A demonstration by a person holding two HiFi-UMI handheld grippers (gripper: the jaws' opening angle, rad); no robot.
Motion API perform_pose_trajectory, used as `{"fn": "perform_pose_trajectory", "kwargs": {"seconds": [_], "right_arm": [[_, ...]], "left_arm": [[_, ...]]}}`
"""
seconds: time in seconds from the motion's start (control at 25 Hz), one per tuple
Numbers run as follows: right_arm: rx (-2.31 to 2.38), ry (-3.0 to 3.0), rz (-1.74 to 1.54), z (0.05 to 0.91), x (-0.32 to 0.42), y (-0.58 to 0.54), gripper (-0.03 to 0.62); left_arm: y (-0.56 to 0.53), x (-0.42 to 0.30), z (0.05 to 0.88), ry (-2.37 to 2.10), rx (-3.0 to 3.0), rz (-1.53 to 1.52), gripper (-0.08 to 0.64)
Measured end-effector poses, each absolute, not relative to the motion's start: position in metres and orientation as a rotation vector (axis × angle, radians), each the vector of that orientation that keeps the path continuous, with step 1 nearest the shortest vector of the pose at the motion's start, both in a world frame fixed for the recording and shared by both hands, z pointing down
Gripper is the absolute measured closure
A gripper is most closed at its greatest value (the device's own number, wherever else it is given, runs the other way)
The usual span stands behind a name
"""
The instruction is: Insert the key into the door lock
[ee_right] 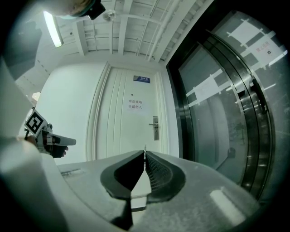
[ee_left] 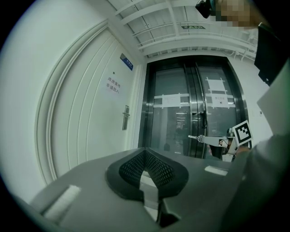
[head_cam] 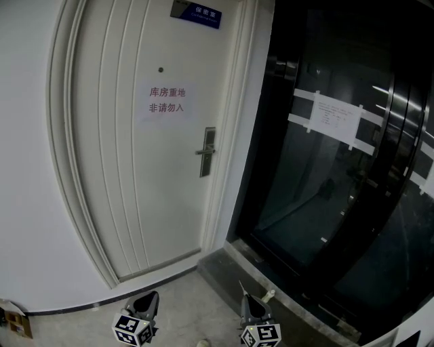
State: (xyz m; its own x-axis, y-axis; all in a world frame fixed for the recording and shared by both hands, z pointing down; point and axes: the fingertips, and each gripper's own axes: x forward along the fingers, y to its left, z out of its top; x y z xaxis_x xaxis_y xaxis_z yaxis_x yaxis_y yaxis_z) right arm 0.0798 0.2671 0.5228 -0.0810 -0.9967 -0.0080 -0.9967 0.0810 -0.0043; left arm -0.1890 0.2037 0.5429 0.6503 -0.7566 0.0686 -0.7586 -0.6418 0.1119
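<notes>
The white door [head_cam: 135,169] carries a metal lock plate with a lever handle [head_cam: 207,152], also visible in the left gripper view [ee_left: 125,117] and straight ahead in the right gripper view [ee_right: 155,127]. My right gripper [head_cam: 244,293] is low at the bottom centre, well short of the door, shut on a thin key [head_cam: 241,287]. The key's tip pokes out between the closed jaws [ee_right: 145,149]. From the left gripper view the key [ee_left: 195,137] points toward the door. My left gripper [head_cam: 150,298] hangs beside it to the left, shut and empty [ee_left: 145,152].
Dark glass double doors [head_cam: 339,169] with taped paper notices fill the right side, behind a dark stone threshold [head_cam: 224,264]. A paper sign [head_cam: 167,100] and a blue nameplate [head_cam: 196,13] are on the door. A small brown object [head_cam: 17,322] lies by the wall at bottom left.
</notes>
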Motion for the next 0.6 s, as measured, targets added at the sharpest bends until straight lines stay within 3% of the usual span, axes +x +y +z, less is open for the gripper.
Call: {"fn": "perform_pose_trajectory", "kwargs": {"seconds": [0.6], "right_arm": [[-2.128, 2.298, 0.01, 0.512, 0.142, 0.154, 0.581]], "left_arm": [[0.093, -0.123, 0.521, -1.242, 2.75, 0.015, 0.557]]}}
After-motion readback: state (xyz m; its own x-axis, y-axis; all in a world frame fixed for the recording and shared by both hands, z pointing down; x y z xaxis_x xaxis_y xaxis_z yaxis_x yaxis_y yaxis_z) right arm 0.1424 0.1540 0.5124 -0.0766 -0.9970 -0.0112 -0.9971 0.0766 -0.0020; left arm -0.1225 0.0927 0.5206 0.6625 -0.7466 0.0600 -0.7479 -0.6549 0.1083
